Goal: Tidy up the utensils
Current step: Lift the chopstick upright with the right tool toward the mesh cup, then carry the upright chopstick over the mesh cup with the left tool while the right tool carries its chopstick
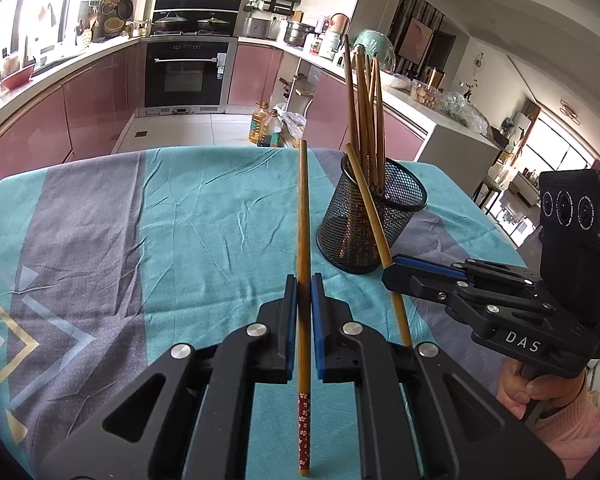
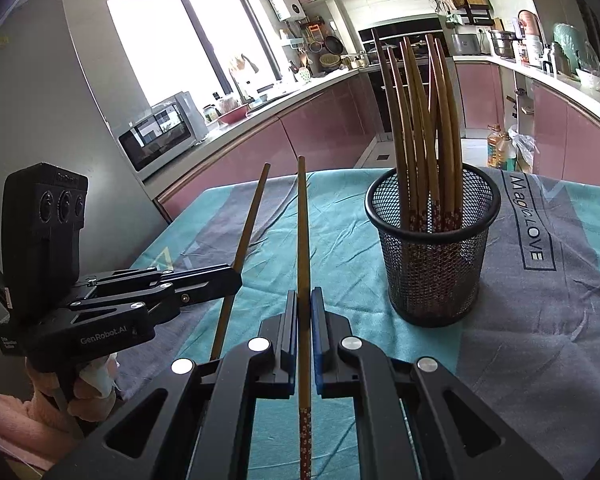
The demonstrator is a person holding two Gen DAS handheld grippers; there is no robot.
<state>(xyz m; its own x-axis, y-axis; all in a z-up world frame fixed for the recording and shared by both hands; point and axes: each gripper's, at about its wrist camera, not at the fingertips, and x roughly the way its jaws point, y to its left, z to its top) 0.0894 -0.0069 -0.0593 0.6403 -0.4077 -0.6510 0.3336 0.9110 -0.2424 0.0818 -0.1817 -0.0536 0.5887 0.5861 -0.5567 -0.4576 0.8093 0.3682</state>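
Left wrist view: chopstick (image 1: 303,216) bottom end cut off by frame.

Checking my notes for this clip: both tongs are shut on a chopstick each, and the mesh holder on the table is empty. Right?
Not quite: the mesh holder already holds several chopsticks, as the right wrist view shows. Both the left tongs and right tongs do grip a chopstick each.

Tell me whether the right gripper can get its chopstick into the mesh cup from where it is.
Probably yes. The right gripper is shut on a chopstick, and the mesh cup stands upright just to its right, with open room beside the chopsticks already in it.
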